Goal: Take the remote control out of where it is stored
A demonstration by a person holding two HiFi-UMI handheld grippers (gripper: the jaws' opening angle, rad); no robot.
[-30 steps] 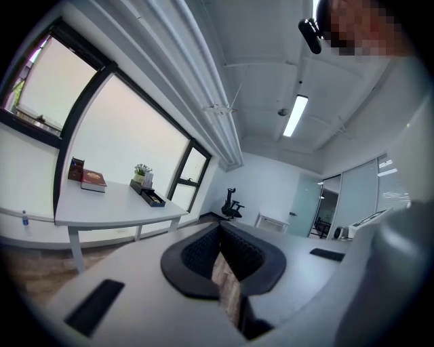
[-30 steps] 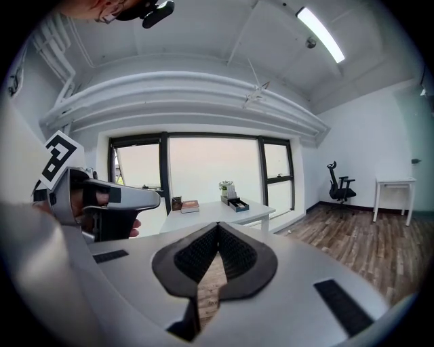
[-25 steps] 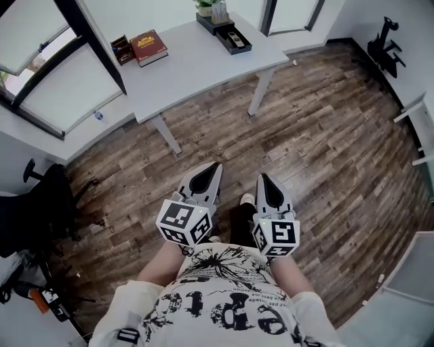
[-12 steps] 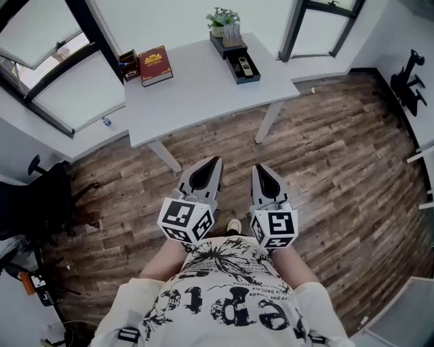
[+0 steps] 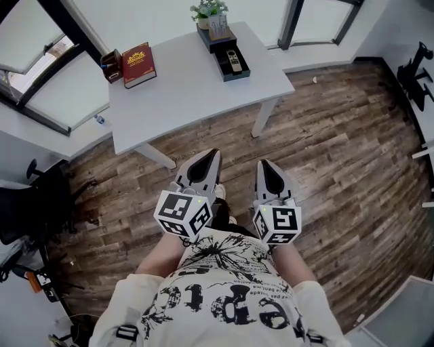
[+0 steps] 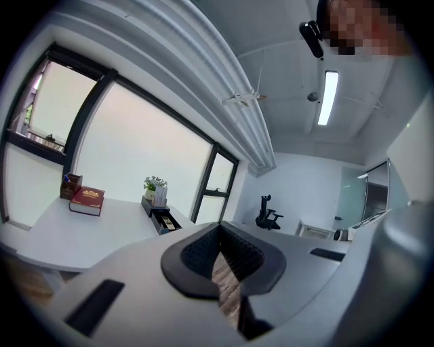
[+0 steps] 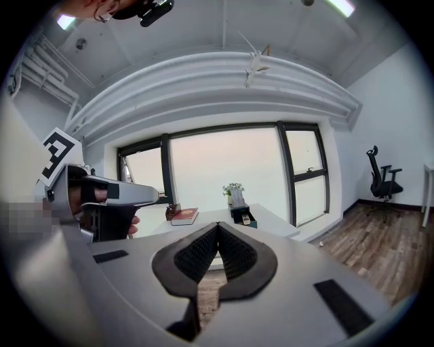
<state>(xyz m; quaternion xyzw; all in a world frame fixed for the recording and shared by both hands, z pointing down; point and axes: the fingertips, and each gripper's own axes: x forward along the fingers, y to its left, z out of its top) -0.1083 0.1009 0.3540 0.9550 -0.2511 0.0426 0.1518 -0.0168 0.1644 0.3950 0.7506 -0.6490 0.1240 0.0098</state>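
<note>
Left gripper [image 5: 214,154] and right gripper [image 5: 262,164]: both sets of jaws are fully together, with nothing between them. The grippers are held side by side above the wooden floor [image 5: 339,149], pointing toward the white surface [image 5: 196,95]. The remote control [image 5: 232,61] is well apart from both sets of jaws, ahead of them, near the far edge of the surface. It lies flat and lengthwise in an open black tray [image 5: 243,70]. Just behind the tray stands a black holder [image 5: 211,37] containing upright cards and a small potted plant [image 5: 207,9]. A red book [image 5: 137,64] lies at the left of the surface, beside a brown box [image 5: 110,66] whose contents cannot be made out.
</note>
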